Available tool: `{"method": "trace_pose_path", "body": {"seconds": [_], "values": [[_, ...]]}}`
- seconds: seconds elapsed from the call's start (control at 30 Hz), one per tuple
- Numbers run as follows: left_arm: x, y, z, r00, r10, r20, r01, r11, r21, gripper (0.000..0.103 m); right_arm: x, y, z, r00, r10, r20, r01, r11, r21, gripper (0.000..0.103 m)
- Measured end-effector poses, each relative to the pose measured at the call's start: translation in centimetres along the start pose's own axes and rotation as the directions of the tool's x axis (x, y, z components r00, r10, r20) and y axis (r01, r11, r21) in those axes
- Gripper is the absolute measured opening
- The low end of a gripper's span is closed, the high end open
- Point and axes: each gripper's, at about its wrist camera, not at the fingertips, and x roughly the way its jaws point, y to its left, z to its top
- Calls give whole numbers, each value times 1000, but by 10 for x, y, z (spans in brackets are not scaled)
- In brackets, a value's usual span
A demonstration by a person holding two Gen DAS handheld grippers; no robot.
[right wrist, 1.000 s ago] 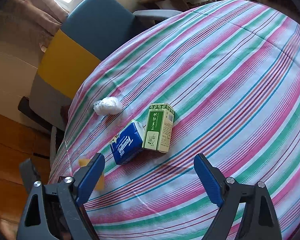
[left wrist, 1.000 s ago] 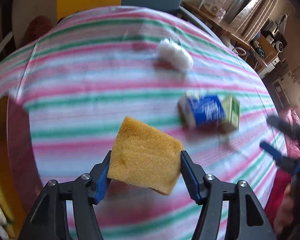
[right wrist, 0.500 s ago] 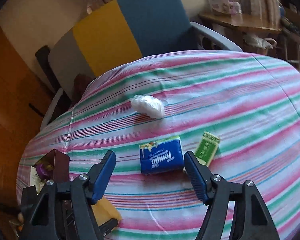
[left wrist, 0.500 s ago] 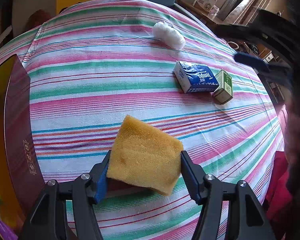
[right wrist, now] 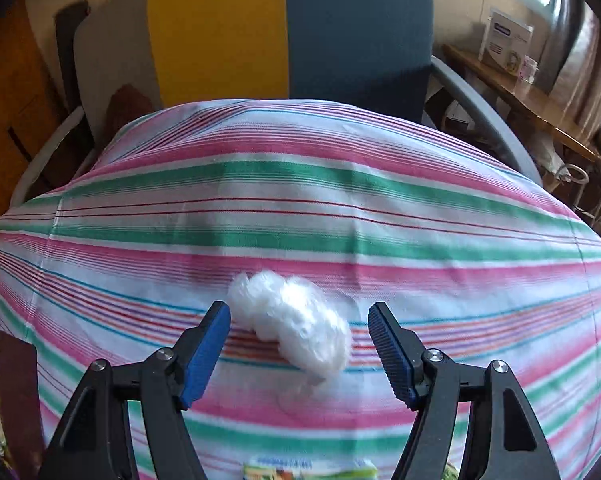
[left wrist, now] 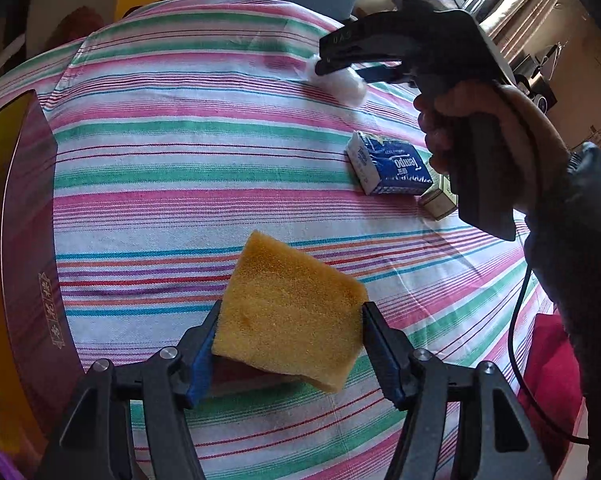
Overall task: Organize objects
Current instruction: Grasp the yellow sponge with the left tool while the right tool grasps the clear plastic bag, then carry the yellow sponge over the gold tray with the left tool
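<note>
My left claw (left wrist: 288,332) squeezes a yellow sponge (left wrist: 288,316) at the bottom middle of its picture, lifted over the striped bench (left wrist: 180,184). My right claw (right wrist: 298,338) is wide open and holds nothing. A white fluffy ball (right wrist: 292,326) sits between its tips, low in the middle of its picture. I think tidying is just starting. The blue tissue pack (left wrist: 390,168) and a small box (left wrist: 440,200) wait at the right of the left picture, touching each other.

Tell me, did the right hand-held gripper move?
Yes. The right hand-held gripper went forward past the blue tissue pack to the white fluffy ball.
</note>
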Motion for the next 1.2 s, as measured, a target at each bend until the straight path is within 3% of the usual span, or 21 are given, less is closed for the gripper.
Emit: {"method": "trace_pose_path", "body": {"seconds": [0.03, 0.17, 0.4, 0.53, 0.67, 0.77, 1.0, 1.2], "values": [[0, -1, 0, 1000, 0, 1, 0, 1000, 3, 66, 2, 3, 0, 1000, -18, -5, 18, 1000, -21, 40], [-1, -1, -1, 1000, -1, 4, 1, 1000, -1, 66, -13, 13, -13, 1000, 10, -13, -10, 998, -70, 31], [-11, -8, -6, 1000, 22, 12, -23, 999, 43, 65, -75, 10, -65, 994, 111, -5, -111, 992, -66, 31], [-40, -18, -13, 997, 14, 71, -20, 996, 82, 65, -109, 7, -105, 987, 158, -7, -158, 987, -26, 31], [-68, -25, -23, 992, 20, 123, -32, 995, 97, 65, -118, 13, -148, 983, 173, -57, -173, 985, -5, 31], [-89, -24, -35, 986, 40, 161, -59, 992, 112, 65, -108, 20, -170, 985, 137, -104, -140, 990, -21, 31], [-152, -4, -65, 957, 82, 278, -112, 989, 94, 66, -91, 18, -174, 987, 114, -114, -116, 993, -9, 32], [-182, 10, -81, 928, 132, 347, -173, 981, 90, 66, -91, 17, -176, 988, 113, -105, -115, 993, -12, 33]]}}
